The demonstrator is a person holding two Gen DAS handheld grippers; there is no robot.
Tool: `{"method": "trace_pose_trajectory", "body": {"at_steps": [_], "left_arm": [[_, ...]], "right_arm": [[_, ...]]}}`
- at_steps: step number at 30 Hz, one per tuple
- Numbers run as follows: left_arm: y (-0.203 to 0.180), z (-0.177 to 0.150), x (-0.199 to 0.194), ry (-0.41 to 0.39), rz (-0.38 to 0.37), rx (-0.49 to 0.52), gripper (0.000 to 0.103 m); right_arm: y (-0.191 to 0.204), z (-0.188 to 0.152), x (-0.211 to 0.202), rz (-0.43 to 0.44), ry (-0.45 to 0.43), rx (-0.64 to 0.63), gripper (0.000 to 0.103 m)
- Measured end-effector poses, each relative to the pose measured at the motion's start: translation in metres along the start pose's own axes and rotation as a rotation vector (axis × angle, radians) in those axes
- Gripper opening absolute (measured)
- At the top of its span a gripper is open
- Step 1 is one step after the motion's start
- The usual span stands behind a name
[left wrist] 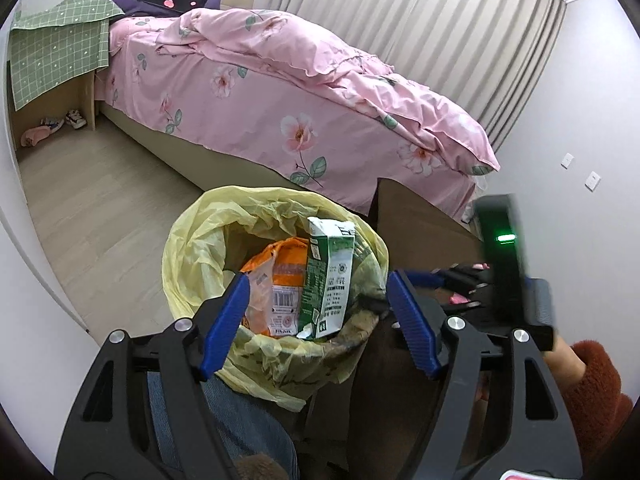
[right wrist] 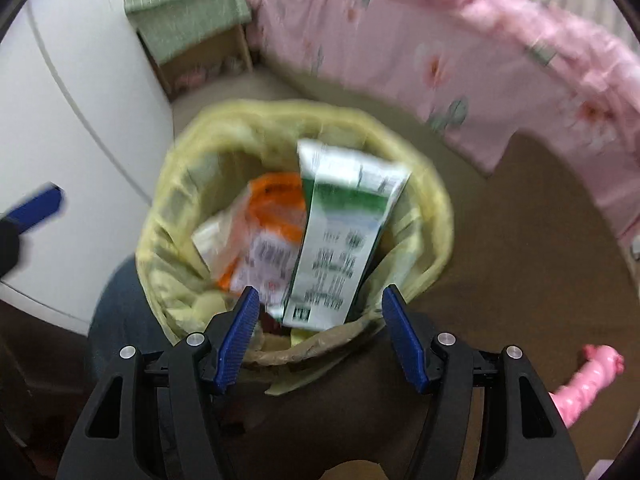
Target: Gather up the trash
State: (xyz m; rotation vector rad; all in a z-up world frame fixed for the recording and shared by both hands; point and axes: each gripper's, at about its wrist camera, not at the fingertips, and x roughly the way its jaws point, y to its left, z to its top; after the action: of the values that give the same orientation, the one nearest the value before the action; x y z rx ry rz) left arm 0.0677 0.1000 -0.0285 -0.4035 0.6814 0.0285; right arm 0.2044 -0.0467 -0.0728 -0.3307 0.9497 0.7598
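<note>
The left tongs [left wrist: 316, 304] stand spread wide with nothing between the blue pads [left wrist: 224, 320]; they hang just above the near rim of the trash bin [left wrist: 188, 264], touching neither the liner nor the trash. The right tongs [right wrist: 316, 332] are likewise spread apart and empty, poised over the near edge of the same bin, though that view is blurred.

Inside the bin, lined with a pale yellow bag, a green-and-white milk carton [left wrist: 330, 276] stands almost upright, leaning against the far right side with its top poking above the rim. Beside it to the left lies an orange snack wrapper [left wrist: 276, 280], barcode facing up, lower in the bag.

The bin sits on a wooden floor [left wrist: 100, 216], with open floor to its left. A bed with a pink floral cover [left wrist: 288, 92] runs behind it, and a brown cardboard surface [left wrist: 424, 224] lies just beside the bin on the right. A white wardrobe door [right wrist: 80, 120] stands to the left in the right wrist view.

Both tongs tilt downward toward the bin's mouth. In the left wrist view, the right-hand device shows at the right edge, held by a hand [left wrist: 564, 356] in a rust-red fuzzy sleeve [left wrist: 596, 396]. A pink object [right wrist: 588, 380] lies on the brown surface at lower right; what it is cannot be told.
</note>
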Motion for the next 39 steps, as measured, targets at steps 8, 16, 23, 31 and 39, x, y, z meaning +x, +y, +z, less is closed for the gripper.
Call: {"method": "trace_pose_trajectory", "body": {"at_steps": [8, 16, 23, 31, 39], "left_arm": [[-0.034, -0.02, -0.012, 0.004, 0.048, 0.185, 0.068], [-0.066, -0.042, -0.029, 0.051, 0.082, 0.254, 0.068], [-0.082, -0.05, -0.055, 0.023, 0.089, 0.317, 0.068], [-0.076, -0.052, -0.067, 0.0, 0.125, 0.305, 0.068], [-0.071, -0.05, -0.071, -0.016, 0.133, 0.289, 0.068]], "right_arm": [[-0.004, -0.068, -0.111, -0.119, -0.241, 0.192, 0.06], [-0.002, -0.124, -0.176, -0.248, -0.327, 0.38, 0.06], [0.023, -0.146, -0.189, -0.306, -0.33, 0.375, 0.06], [0.042, -0.145, -0.183, -0.312, -0.319, 0.343, 0.06], [0.044, -0.142, -0.184, -0.315, -0.327, 0.341, 0.06]]}}
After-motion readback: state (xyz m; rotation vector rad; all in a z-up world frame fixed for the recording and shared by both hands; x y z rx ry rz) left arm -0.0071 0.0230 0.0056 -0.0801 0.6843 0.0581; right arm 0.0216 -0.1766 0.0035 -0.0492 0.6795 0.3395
